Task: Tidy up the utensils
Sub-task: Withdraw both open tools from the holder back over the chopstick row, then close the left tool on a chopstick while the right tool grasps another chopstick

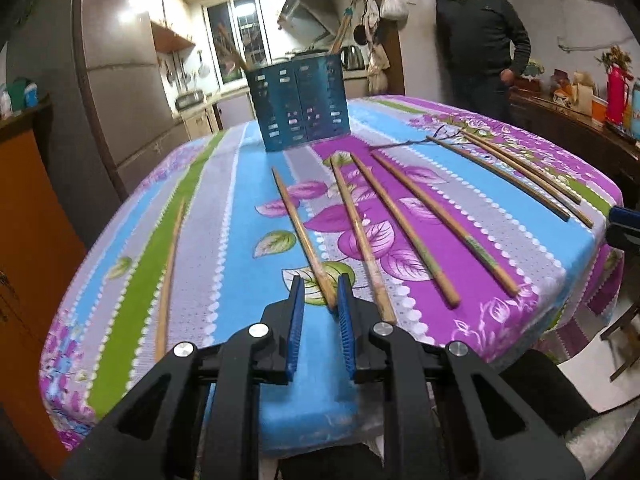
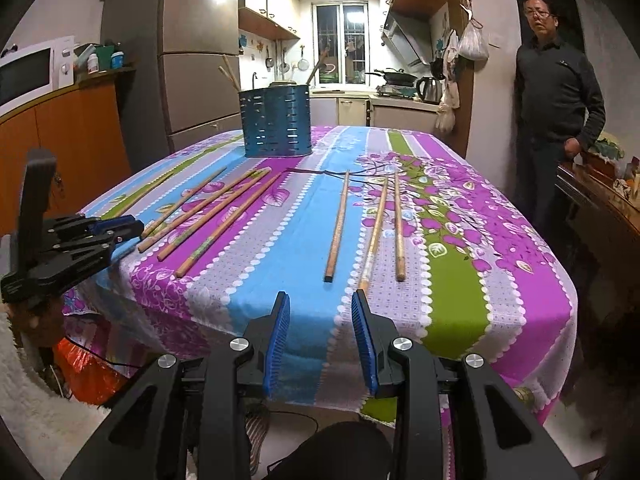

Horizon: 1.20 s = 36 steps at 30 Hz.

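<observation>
Several wooden chopsticks lie on the flowered tablecloth (image 1: 224, 208). A blue slotted holder (image 1: 298, 104) (image 2: 276, 124) stands at the far end with a few sticks in it. My left gripper (image 1: 320, 284) is low over the near edge. The near end of one chopstick (image 1: 304, 240) lies between its fingers, against the right pad (image 1: 345, 312). A gap shows to the left pad, so it is open. My right gripper (image 2: 320, 296) is open and empty at the near edge, just short of three chopsticks (image 2: 374, 232). The left gripper (image 2: 120, 228) also shows beside the left group (image 2: 208, 216).
A person (image 2: 556, 92) in dark clothes stands beyond the table's far right corner. A sideboard (image 1: 568, 120) with bottles lines the right wall. An orange cabinet (image 2: 68, 128) with a microwave and a fridge (image 2: 192, 60) stand on the left. One chopstick (image 1: 170, 272) lies alone at the left.
</observation>
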Motion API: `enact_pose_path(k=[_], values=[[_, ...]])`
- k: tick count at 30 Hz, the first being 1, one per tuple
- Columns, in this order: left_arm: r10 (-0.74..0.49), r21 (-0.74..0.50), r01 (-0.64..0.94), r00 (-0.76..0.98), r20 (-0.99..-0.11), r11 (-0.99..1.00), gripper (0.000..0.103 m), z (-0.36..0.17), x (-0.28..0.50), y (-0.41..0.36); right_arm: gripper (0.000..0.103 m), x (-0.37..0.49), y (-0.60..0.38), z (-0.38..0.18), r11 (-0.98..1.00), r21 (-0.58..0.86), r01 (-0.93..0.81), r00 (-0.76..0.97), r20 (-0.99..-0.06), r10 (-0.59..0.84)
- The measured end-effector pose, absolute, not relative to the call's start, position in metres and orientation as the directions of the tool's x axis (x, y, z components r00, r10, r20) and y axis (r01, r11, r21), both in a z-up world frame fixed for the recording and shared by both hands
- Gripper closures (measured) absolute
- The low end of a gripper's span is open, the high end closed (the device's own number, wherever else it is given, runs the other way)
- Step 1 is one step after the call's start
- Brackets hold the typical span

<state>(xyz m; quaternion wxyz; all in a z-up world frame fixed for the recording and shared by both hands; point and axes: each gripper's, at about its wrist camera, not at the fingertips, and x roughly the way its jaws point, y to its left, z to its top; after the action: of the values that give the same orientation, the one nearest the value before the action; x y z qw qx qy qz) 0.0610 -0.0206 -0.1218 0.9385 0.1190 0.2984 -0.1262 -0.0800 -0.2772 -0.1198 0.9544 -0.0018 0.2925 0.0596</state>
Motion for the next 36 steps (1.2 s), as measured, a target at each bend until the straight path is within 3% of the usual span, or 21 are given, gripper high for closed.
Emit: enact_pose_path(k=[6, 9, 17, 24, 36], values=[[-0.164, 0.149, 0.302, 0.798, -0.580, 0.942, 0.088, -0.127, 0.064, -0.021, 0.070, -0.079, -0.277, -0.120, 0.993, 0.006, -0.114, 0.830, -0.549, 0.099], [-0.175, 0.135, 0.303, 0.800, -0.574, 0.943, 0.095, -0.128, 0.064, -0.018, 0.077, -0.074, -0.275, -0.120, 0.993, -0.005, -0.118, 0.835, -0.542, 0.097], [-0.168, 0.123, 0.281, 0.814, -0.555, 0.952, 0.096, -0.130, 0.063, -0.012, 0.082, -0.055, -0.287, -0.134, 0.998, 0.028, -0.050, 0.816, -0.576, 0.057], [-0.162, 0.128, 0.273, 0.822, -0.546, 0.953, 0.096, -0.131, 0.062, -0.014, 0.088, -0.056, -0.282, -0.142, 0.999, -0.017, -0.039, 0.851, -0.525, 0.025], [-0.161, 0.123, 0.265, 0.829, -0.535, 0.956, 0.096, -0.131, 0.060, -0.014, 0.095, -0.061, -0.293, -0.140, 0.997, 0.082, 0.016, 0.863, -0.504, 0.027]])
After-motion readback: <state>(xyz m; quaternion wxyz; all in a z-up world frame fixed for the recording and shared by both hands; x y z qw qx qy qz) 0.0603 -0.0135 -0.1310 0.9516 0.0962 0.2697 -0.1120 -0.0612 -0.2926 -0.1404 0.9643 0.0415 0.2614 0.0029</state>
